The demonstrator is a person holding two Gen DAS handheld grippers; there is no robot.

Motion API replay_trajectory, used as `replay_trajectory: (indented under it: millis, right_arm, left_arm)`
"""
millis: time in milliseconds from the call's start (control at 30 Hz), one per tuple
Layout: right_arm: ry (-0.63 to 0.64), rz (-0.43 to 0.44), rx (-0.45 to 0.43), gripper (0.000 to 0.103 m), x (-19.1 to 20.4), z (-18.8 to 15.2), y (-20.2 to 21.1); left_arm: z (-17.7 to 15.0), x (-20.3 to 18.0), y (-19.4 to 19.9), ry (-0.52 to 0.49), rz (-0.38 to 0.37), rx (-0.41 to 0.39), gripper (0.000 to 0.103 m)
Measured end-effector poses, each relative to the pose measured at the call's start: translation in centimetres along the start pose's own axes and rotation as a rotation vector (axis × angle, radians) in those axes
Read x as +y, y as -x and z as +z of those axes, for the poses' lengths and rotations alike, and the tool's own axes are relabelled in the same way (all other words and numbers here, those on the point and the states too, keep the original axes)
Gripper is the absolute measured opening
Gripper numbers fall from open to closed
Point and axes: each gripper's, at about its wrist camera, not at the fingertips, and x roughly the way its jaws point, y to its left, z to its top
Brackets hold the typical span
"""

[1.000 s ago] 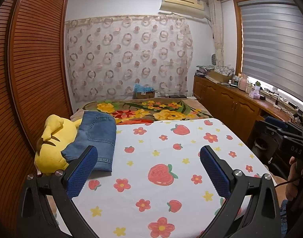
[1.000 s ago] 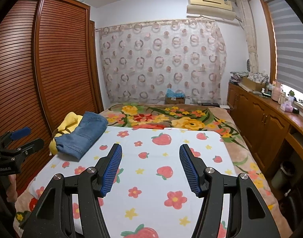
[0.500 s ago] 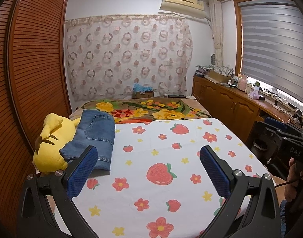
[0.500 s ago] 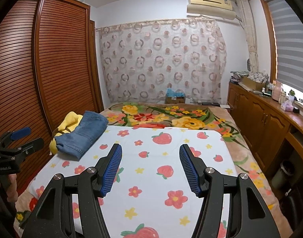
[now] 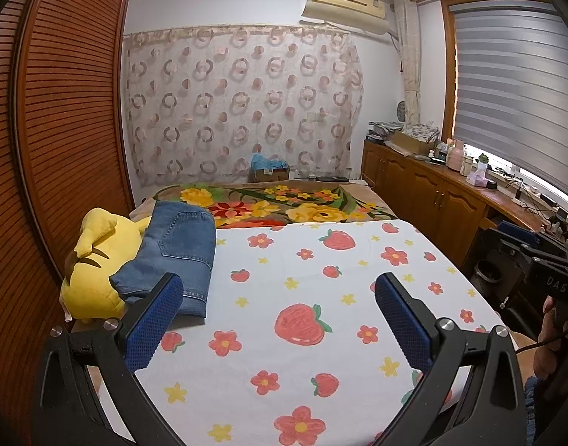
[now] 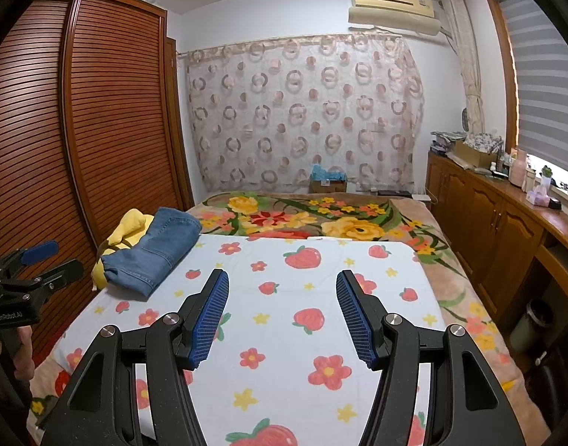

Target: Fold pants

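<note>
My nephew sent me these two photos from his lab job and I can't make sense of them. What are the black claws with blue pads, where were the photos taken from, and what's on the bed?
Each claw is a hand-held two-finger gripper with its own camera looking along its fingers. One photo is from the left gripper, one from the right gripper. Both are open and hold nothing. On the strawberry-print sheet lie folded jeans, resting partly on a yellow plush toy.
</note>
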Motion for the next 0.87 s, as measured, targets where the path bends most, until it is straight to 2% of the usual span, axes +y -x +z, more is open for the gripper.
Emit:
replay_trajectory:
  millis: [867]
  right_arm:
    - [0.001, 0.000, -0.003, 0.062, -0.13, -0.02, -0.05]
  left_arm:
    - [0.14, -0.01, -0.01, 0.001, -0.001, 0.002, 0.103]
